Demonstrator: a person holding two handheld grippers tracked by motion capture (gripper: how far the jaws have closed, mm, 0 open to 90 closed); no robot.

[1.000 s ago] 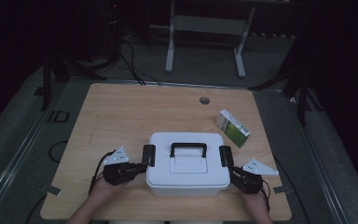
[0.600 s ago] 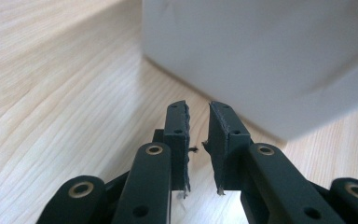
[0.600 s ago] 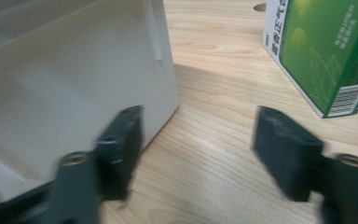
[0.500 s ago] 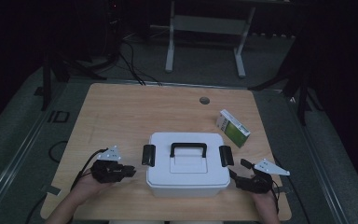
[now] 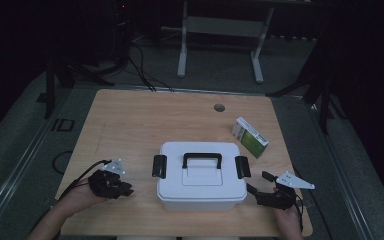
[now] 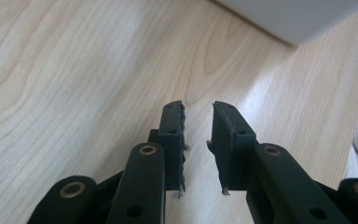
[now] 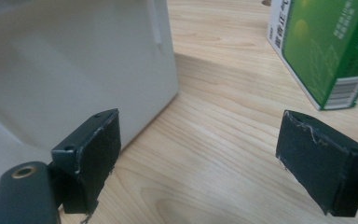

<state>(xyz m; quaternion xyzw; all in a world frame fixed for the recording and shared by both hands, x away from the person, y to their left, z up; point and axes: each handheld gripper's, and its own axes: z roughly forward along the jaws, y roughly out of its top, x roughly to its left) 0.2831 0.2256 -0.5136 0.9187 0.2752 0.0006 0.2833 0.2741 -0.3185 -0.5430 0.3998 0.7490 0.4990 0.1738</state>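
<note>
1 second ago both grippers were at the sides of the white storage box (image 5: 201,176), by its 2 black side latches. Now the left gripper (image 5: 128,187) has drawn away to the left and lies well apart from the box, near the table's near left edge. Its jaws have just been opening a little, and in the left gripper view a narrow gap shows between its pads (image 6: 176,140) with nothing in it. The right gripper (image 5: 258,186) has backed off slightly to the right and sits just beside the box's near right corner. Its jaws have just been opening and stand wide apart, with bare wood between them. The box itself has stayed put at the near middle of the table, lid on and black handle lying flat.

The table (image 5: 130,125) is light wood with a small round grommet (image 5: 219,107) near its far edge. Around it the room is dark, with grey carpet, cables and a white metal stand (image 5: 219,37) beyond the far side.

The right gripper view brings the box's white wall (image 7: 74,60) up close on the left and the green and white carton (image 7: 324,46) to the far right, barcode showing. The high view places that carton (image 5: 250,137) far right of the box. The left gripper view catches a corner of the box (image 6: 298,18) and wood grain.
</note>
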